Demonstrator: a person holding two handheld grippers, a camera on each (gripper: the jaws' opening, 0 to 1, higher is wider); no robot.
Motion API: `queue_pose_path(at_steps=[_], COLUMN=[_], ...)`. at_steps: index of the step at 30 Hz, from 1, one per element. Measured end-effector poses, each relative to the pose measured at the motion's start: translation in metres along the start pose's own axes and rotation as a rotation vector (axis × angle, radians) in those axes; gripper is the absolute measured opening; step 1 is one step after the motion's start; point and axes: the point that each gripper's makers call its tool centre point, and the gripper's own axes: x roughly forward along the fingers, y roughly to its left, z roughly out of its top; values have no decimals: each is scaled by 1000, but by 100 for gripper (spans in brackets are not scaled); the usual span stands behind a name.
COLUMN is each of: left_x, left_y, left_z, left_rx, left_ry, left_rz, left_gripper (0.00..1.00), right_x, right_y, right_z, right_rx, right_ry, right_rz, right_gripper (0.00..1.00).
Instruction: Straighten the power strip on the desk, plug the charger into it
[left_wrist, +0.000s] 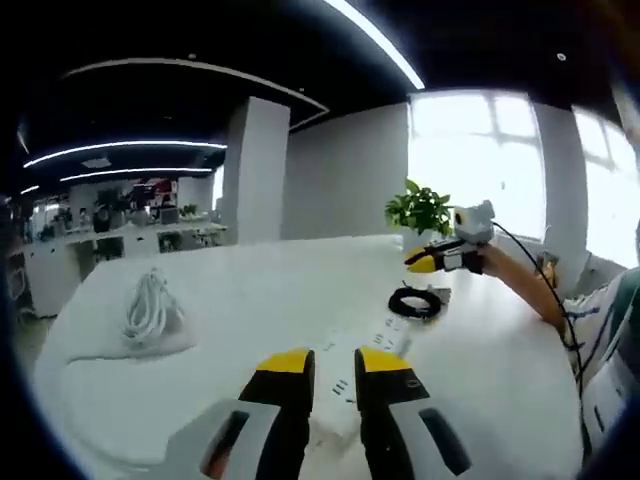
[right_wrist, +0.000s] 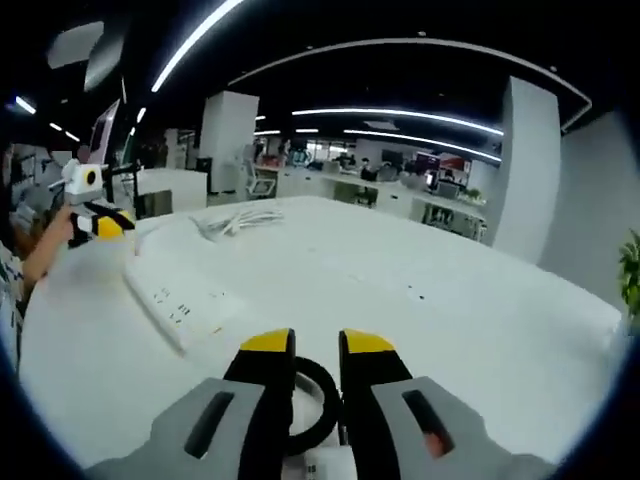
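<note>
The power strip (right_wrist: 183, 301) is lying flat on the white desk (right_wrist: 400, 300), angled across the surface, with its sockets facing up. In the left gripper view the same strip (left_wrist: 372, 345) is running away from just ahead of my left gripper (left_wrist: 335, 362), whose yellow-tipped jaws are standing a narrow gap apart with nothing between them. In the right gripper view my right gripper (right_wrist: 317, 343) is hovering low over the desk, its jaws set slightly apart on either side of a black coiled cable (right_wrist: 318, 400); I cannot tell whether they are gripping it. The left gripper view is showing that coiled cable (left_wrist: 415, 302) lying on the desk just beyond the far end of the strip, with my right gripper (left_wrist: 420, 262) above it. A bundle of white cable (left_wrist: 152, 312) is resting on the desk well apart from the strip. A potted green plant (left_wrist: 420, 208) is standing at the far edge near the window.
</note>
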Motion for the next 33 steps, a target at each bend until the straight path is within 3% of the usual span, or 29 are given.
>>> queue_pose_path(at_steps=[5,10,14,22,33], left_x=[-2,-4,-4,-2,-1], left_y=[-1,1,7,5,3], left_z=[12,17,18,14,12], left_rx=[-151,-218,-191,-196,-168], left_ry=[-57,-88,-89,-78,-68], left_rz=[-39,-45,-3,-5,-3], left_gripper=[16,16,15,15,15], right_x=[-1,4,10,14,25], right_y=[-12,-8,-7,-5,1], right_z=[-17,-36,-49,-57,-65], right_rx=[-26,-4,7,6,-75], right_ry=[92,169,206,221,246], right_rz=[-43,-24,-19,-10,-18], right_gripper=[19,20,20,21,24])
